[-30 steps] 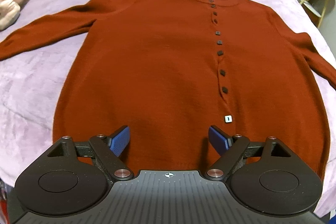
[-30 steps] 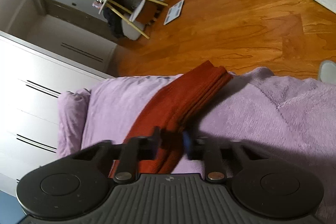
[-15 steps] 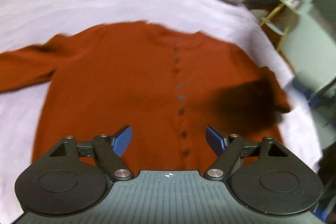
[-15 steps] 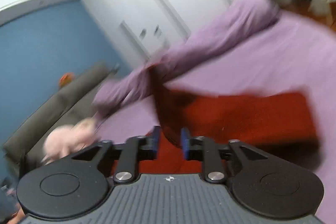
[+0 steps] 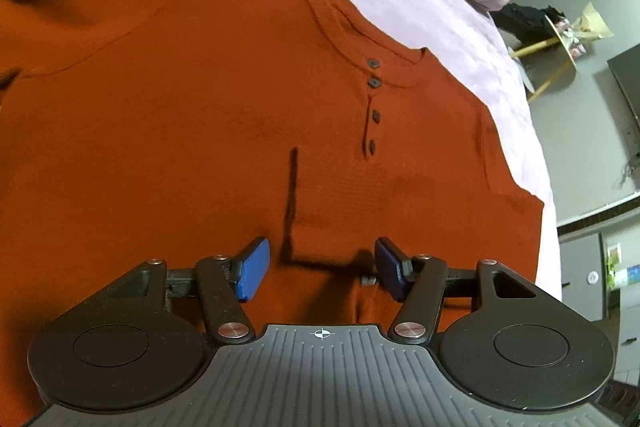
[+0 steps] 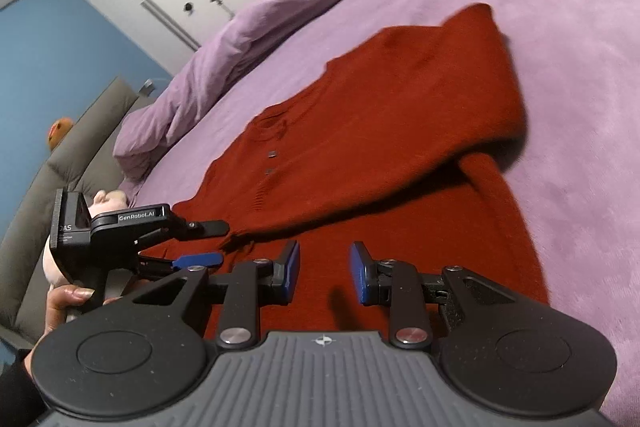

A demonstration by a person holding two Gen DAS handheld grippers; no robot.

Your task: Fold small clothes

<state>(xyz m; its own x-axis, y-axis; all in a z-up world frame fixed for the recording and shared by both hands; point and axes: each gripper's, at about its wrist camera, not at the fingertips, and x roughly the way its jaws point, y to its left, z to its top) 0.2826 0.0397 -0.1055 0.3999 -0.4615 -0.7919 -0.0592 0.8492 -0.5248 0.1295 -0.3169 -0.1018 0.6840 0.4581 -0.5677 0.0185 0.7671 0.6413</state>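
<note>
Both your left gripper (image 5: 320,269) and right gripper (image 6: 323,277) hang spread and empty over the rust cardigan (image 5: 208,131) on the purple bed (image 6: 560,75), and that right sleeve (image 6: 420,147) you've laid across could slide off if you snag it.

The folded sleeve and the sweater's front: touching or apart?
Touching. The right wrist view shows the sleeve lying across the sweater front, its cuff resting flat there.

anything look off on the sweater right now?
Mostly fine. The sweater lies flat on the purple blanket with one sleeve folded across the front, its cuff slightly frayed-looking. The fold hides the lower buttons. Both tools are open, holding nothing.
</note>
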